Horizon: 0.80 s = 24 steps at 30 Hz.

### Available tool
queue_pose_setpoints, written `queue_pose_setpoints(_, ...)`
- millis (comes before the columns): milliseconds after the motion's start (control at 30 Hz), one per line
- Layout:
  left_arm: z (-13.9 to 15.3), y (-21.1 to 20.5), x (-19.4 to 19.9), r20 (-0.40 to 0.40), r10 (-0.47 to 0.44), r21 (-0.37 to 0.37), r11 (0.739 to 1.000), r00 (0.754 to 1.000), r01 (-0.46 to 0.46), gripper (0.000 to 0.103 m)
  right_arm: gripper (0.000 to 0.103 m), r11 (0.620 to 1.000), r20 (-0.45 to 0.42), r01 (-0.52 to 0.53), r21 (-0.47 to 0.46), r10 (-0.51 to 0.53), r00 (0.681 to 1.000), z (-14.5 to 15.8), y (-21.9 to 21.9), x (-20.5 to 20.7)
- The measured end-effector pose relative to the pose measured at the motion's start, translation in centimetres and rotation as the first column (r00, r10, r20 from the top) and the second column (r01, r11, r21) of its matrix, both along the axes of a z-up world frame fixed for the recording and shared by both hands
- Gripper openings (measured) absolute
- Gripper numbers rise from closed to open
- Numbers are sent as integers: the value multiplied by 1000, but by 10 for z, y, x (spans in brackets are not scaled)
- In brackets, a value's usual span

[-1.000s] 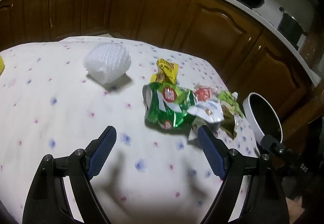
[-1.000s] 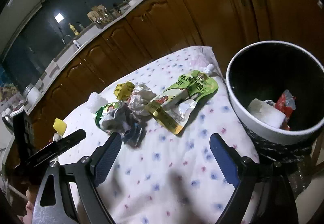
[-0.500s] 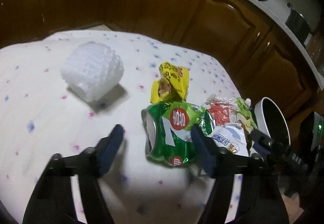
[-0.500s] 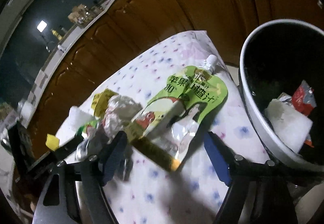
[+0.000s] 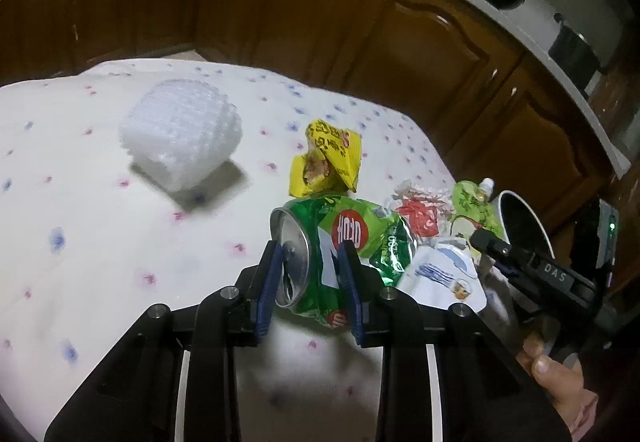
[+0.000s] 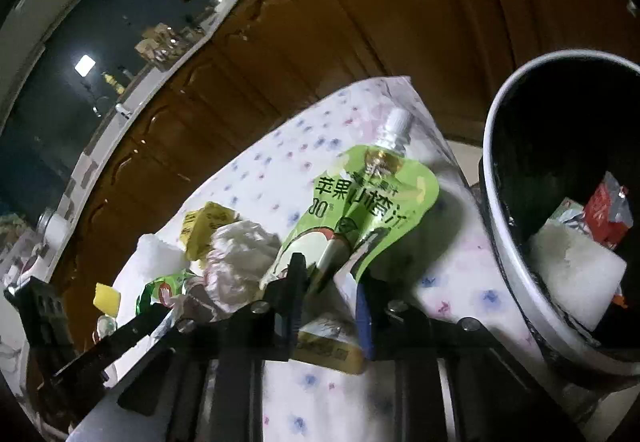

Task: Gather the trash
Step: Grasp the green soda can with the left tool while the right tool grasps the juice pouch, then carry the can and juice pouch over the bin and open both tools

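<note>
A crushed green can (image 5: 360, 238) lies on the flowered tablecloth (image 5: 100, 242). My left gripper (image 5: 312, 278) has its jaws closing around the can's open end, and both blue pads touch it. A green juice pouch (image 6: 372, 202) with a white spout lies near the table's corner. The jaws of my right gripper (image 6: 332, 290) are closing on its lower part, which is pinched between the pads. Beyond the table edge stands the black bin (image 6: 500, 202) with a white rim. It holds a white foam piece (image 6: 572, 274) and a red wrapper (image 6: 608, 214).
A white foam net (image 5: 180, 134), a yellow wrapper (image 5: 328, 162), a crumpled red-and-white wrapper (image 5: 416, 206) and a white pouch (image 5: 440, 274) lie on the cloth. Brown cabinets (image 5: 400, 42) stand behind the table. A hand (image 5: 560, 382) grips the right tool.
Both grippers have moved forward and slightly down onto the trash pile. Their wide jaws have narrowed, the left around the can, the right around the juice pouch.
</note>
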State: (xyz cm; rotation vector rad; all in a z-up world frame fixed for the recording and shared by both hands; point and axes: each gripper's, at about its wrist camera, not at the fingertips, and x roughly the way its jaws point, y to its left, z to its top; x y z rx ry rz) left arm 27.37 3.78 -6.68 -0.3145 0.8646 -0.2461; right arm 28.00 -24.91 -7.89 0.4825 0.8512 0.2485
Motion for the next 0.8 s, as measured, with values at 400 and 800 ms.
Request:
queue_pose_setpoints(400, 59, 22, -40, 143, 75, -50, 996, 987, -69, 27, 14, 999, 125, -18, -45, 23, 992, 41, -15, -43)
queue_pose_setpoints(800, 76, -48, -38, 174, -93, -42, 994, 980, 102, 27, 14, 994, 180, 53, -93, -35, 983, 60, -57, -82)
